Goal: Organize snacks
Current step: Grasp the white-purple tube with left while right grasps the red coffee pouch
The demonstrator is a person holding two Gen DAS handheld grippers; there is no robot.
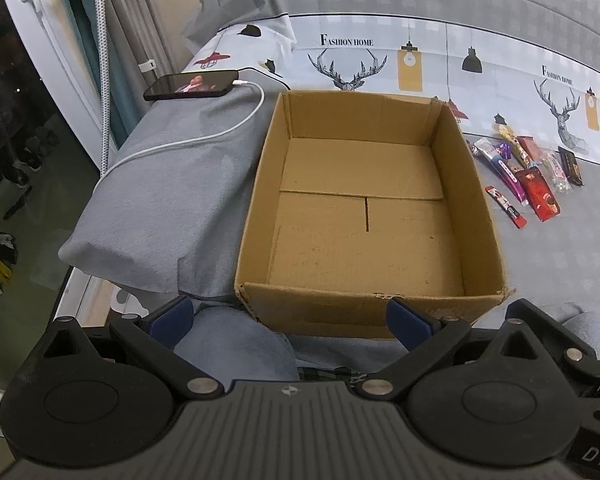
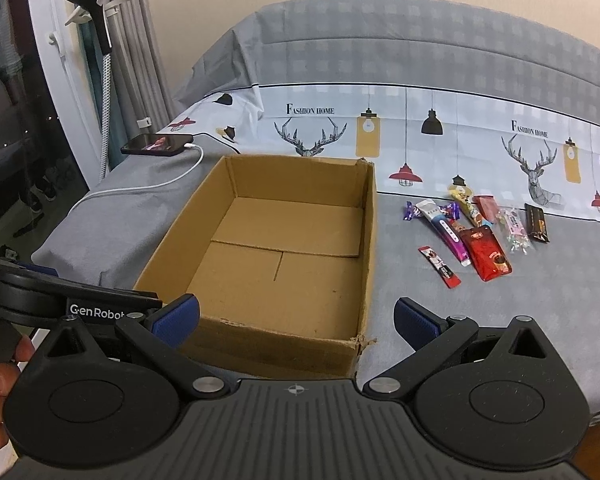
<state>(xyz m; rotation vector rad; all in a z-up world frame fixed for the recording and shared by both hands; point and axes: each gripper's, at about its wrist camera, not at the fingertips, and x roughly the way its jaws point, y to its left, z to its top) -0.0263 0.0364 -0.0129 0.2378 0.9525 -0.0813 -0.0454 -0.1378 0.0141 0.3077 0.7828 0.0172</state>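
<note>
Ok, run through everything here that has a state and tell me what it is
cardboard box: open top, nothing inside
snacks: loose on the bed, right of the box
phone: screen lit, cable plugged in
left gripper: open, holding nothing
right gripper: open, holding nothing

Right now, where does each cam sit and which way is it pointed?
Left wrist: on the left claw, open, looking forward and down into the empty cardboard box; snacks far right; the right claw's tip shows at the right edge.
Right wrist: on the right claw, open, facing the box and snacks; the left claw and a hand show at left.
Shared: box, snacks, phone, bed sheet.
</note>
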